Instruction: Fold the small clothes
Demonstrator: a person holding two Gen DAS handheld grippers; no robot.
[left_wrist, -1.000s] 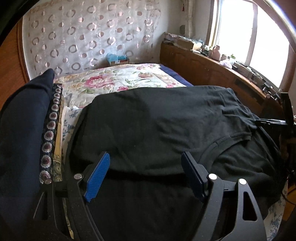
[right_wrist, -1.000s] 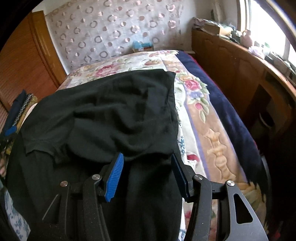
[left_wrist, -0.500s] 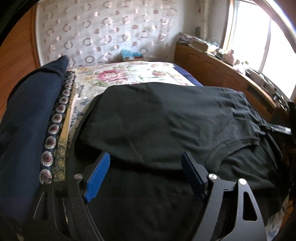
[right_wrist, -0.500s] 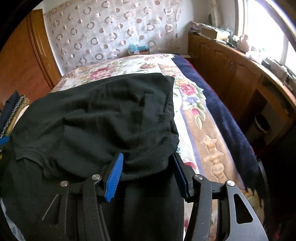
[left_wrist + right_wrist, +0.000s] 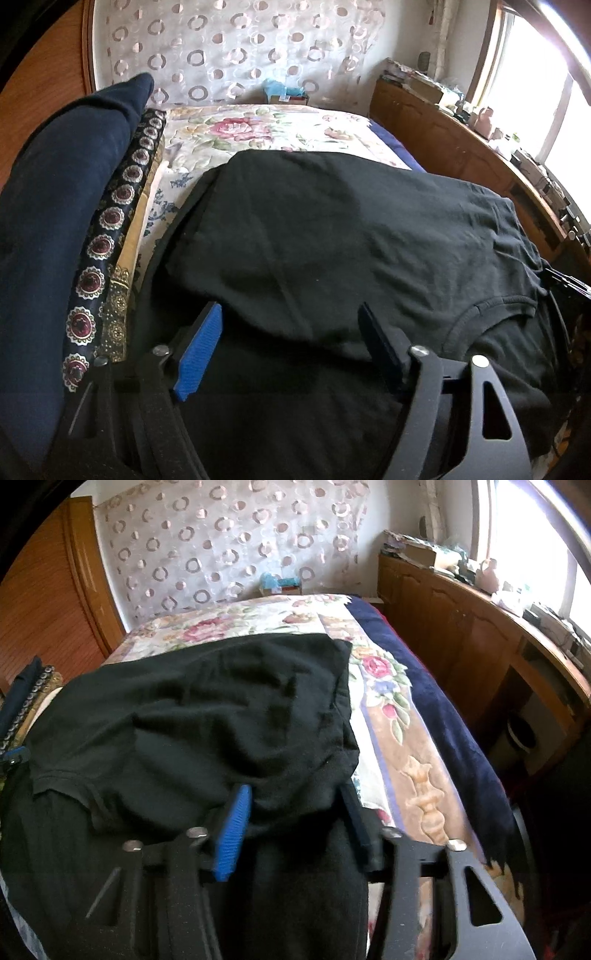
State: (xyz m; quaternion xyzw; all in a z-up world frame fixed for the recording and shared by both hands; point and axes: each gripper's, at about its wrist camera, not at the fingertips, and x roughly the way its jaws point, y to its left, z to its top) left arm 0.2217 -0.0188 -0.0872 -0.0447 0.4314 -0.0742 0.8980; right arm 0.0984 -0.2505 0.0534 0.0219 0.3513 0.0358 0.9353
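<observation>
— Both tools have dropped closer to the bed since a moment ago, and the folded-over edge of the black T-shirt [image 5: 332,236] now sits right between the fingers of each. The right tool [image 5: 295,819] has just been narrowing its jaws, with a bunch of that edge between them.

— Is it pinching the cloth yet?

— Looks to me like the pads are only now meeting the fabric; I wouldn't call it a firm pinch. The left tool [image 5: 291,343] has just closed a little too, but it stands spread wide, the fold lying loose in the gap.

— Where does the shirt lie?

— Flat on the floral bedspread [image 5: 266,129], far half already doubled toward the near side. Its long axis runs left to right across the bed, collar [image 5: 491,314] toward the right in the left view, near the left tool. The fold line lies straight ahead of both tools, just beyond the fingertips.

— Which hand is better placed?

— The right one, I'd judge: it is at the shirt's right corner, beside the bare bedspread [image 5: 388,709]. The dark blue garment [image 5: 55,221] piled at the left stays out of it.
</observation>
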